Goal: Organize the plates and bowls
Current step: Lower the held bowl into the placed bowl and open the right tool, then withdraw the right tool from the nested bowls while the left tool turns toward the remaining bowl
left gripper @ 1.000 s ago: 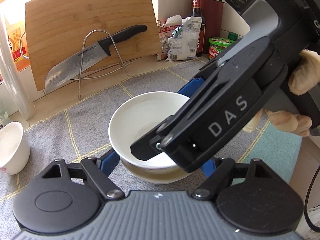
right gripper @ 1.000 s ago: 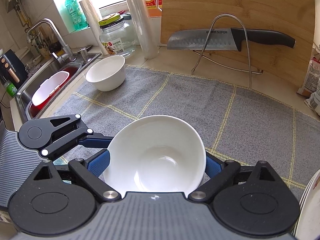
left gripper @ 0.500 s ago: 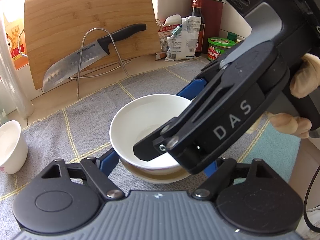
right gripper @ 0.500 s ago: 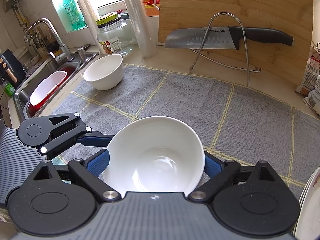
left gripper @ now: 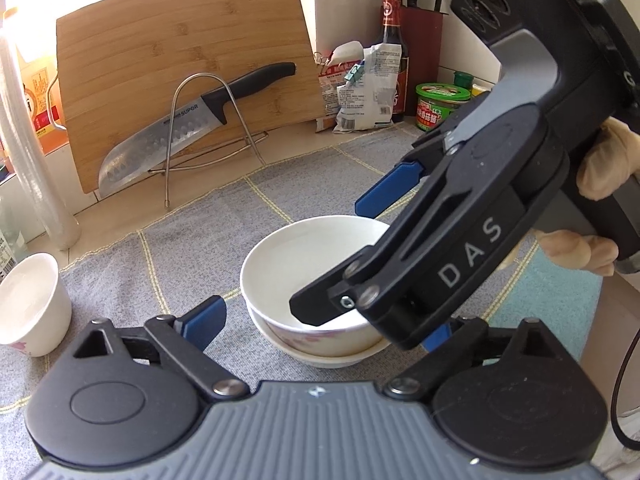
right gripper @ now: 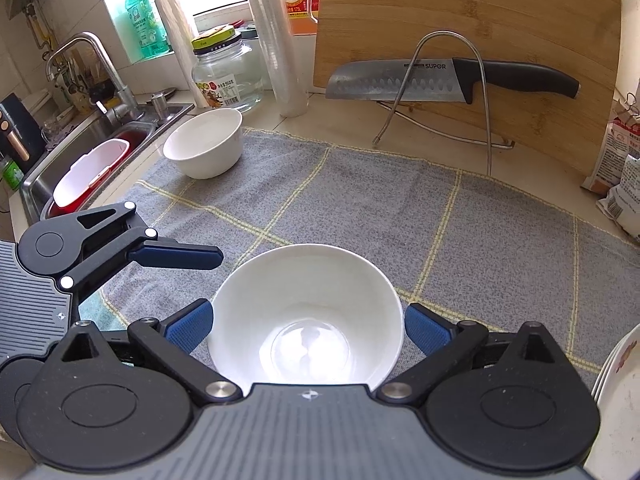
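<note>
1. White stacked bowls (left gripper: 316, 280) sit on the grey checked cloth (right gripper: 400, 216) covering the table (right gripper: 336, 132): a plain bowl nested in a lower one with a pink floral pattern.
2. Left tool (left gripper: 320, 320): its jaws are opening, with the stack between the blue pads (left gripper: 204, 320) and a clear gap on the visible side, so nothing is gripped.
3. Right tool (right gripper: 306, 326): its jaws are opening too; the top bowl lies between the pads (right gripper: 188, 326), a narrow gap shows at the right pad, and the left pad is just beside the rim.
4. In the left wrist view the right tool reaches across the bowl from the right, held by a gloved hand (left gripper: 604, 164).
5. Another white bowl (right gripper: 204, 142) stands apart at the cloth's far left corner, near the sink (right gripper: 100, 136).
6. Plates (right gripper: 616, 384) show at the right edge of the right wrist view.
7. Behind, a knife (right gripper: 448, 78) rests on a wire rack (right gripper: 440, 92) against a bamboo cutting board (right gripper: 500, 12).
</note>
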`<action>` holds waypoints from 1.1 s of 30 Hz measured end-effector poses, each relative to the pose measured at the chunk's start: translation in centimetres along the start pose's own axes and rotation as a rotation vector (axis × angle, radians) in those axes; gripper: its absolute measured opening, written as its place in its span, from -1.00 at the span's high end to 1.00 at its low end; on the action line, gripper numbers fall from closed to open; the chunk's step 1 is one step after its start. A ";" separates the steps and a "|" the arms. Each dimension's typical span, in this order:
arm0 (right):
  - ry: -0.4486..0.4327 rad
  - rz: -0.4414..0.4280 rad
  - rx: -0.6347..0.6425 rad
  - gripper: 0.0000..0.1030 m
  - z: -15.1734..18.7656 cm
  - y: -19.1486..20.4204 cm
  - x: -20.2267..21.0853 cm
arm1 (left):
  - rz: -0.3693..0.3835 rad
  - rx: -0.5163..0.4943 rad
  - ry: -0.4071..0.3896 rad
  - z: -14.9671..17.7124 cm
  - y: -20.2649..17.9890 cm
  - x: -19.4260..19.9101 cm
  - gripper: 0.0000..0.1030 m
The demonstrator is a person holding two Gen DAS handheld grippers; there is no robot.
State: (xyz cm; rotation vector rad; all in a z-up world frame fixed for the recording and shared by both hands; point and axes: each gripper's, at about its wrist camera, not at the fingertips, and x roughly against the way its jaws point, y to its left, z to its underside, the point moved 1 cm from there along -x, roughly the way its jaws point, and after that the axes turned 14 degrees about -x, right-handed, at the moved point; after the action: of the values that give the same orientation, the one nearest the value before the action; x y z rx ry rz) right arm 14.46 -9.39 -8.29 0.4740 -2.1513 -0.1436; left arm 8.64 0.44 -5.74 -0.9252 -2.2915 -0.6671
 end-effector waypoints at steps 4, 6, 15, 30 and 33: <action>-0.010 0.019 0.014 -1.00 0.3 0.3 0.0 | 0.000 0.014 0.001 0.3 0.1 0.4 -0.88; -0.020 0.030 0.029 -1.00 0.6 0.6 0.0 | -0.001 0.017 0.002 0.5 0.2 0.5 -0.89; -0.062 0.077 0.090 -1.00 1.7 1.4 0.2 | 0.001 0.026 0.006 1.1 0.1 0.9 -0.89; -0.175 0.058 0.119 -1.00 0.7 2.3 2.8 | -0.088 0.126 0.030 2.4 1.2 3.6 -0.89; -0.199 0.031 0.165 -1.00 0.3 2.8 3.0 | -0.140 0.182 0.050 3.0 2.0 4.2 -0.94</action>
State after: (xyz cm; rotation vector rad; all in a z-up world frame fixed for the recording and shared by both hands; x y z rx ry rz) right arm 11.87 -7.99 -5.39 0.5403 -2.3763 0.0051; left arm 6.62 5.50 -4.59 -0.6621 -2.3426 -0.5226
